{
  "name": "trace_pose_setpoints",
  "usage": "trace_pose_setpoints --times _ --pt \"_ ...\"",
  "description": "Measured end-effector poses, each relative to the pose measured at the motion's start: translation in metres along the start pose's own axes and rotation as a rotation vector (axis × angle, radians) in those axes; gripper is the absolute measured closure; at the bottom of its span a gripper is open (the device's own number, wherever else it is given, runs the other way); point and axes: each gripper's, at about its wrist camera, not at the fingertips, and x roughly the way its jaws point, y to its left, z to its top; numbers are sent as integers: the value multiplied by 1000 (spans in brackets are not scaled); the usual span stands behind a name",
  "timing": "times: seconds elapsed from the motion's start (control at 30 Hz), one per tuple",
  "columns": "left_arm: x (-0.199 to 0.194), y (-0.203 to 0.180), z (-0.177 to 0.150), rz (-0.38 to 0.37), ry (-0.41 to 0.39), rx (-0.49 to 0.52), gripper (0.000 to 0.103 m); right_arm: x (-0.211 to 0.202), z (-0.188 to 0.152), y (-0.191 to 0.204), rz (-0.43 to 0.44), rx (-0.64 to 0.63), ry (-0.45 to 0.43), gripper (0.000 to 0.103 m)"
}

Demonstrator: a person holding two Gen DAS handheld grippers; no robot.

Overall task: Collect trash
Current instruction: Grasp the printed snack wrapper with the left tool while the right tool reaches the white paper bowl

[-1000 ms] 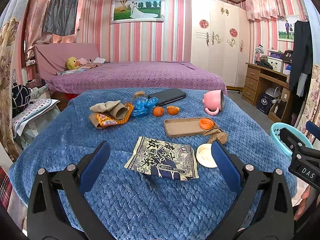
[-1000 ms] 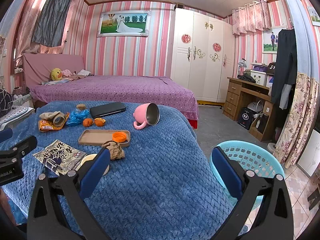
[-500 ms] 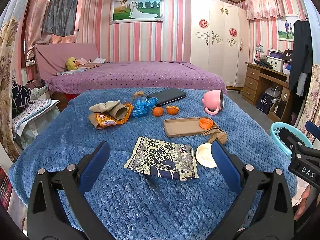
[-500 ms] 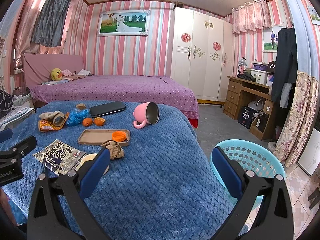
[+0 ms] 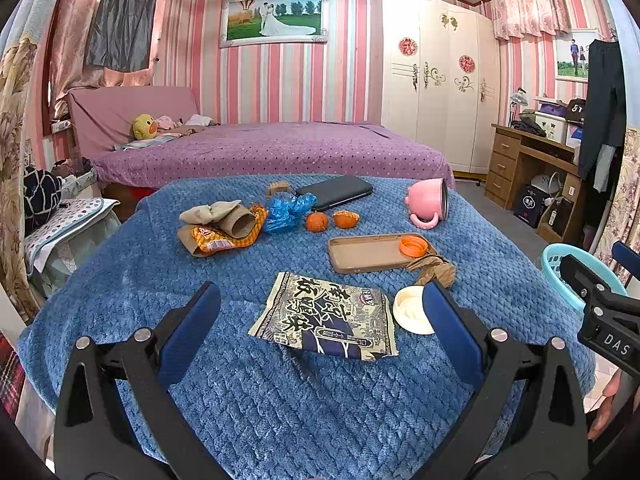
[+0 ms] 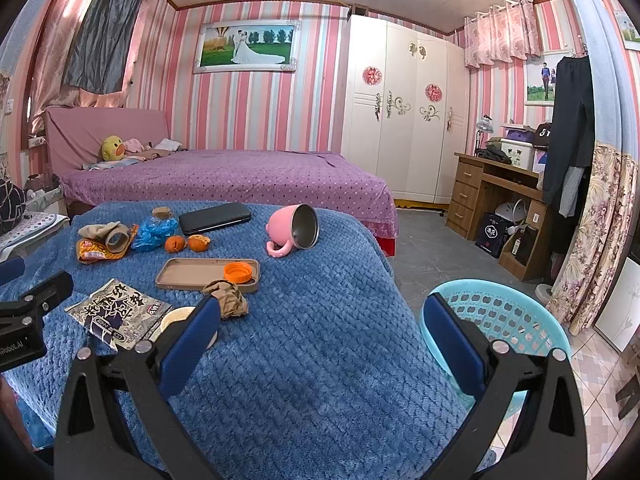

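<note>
A blue quilted blanket [image 5: 280, 400] covers my work surface. My left gripper [image 5: 320, 312] hovers spread wide over the black snack wrapper [image 5: 326, 316]; my right gripper [image 6: 320, 320] gapes empty beside the turquoise basket [image 6: 504, 316].

We see a blue quilted blanket [image 5: 120, 280] under a black-and-cream printed snack packet [image 5: 326, 316] and a white round lid [image 5: 412, 310]. The tray [image 5: 368, 252] is tan and holds an orange cap [image 5: 413, 246]. Behind it lie 2 orange peels [image 5: 332, 221], a crumpled blue bag [image 5: 286, 210], an orange-yellow wrapper [image 5: 218, 240] and a pink mug [image 6: 292, 231] with a steel-grey inside. The basket [image 6: 500, 316] is turquoise. Our grippers' pads [image 5: 448, 332] are blue on black frames.
</note>
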Motion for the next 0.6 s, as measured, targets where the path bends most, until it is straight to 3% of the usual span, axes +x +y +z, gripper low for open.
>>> trace_pose_setpoints --times 0.4,0.6 --pt "0 -1 0 3 1 1 5 3 0 -2 -12 10 -13 4" --pt "9 -4 15 16 -3 9 5 1 21 -12 -15 40 -55 4"
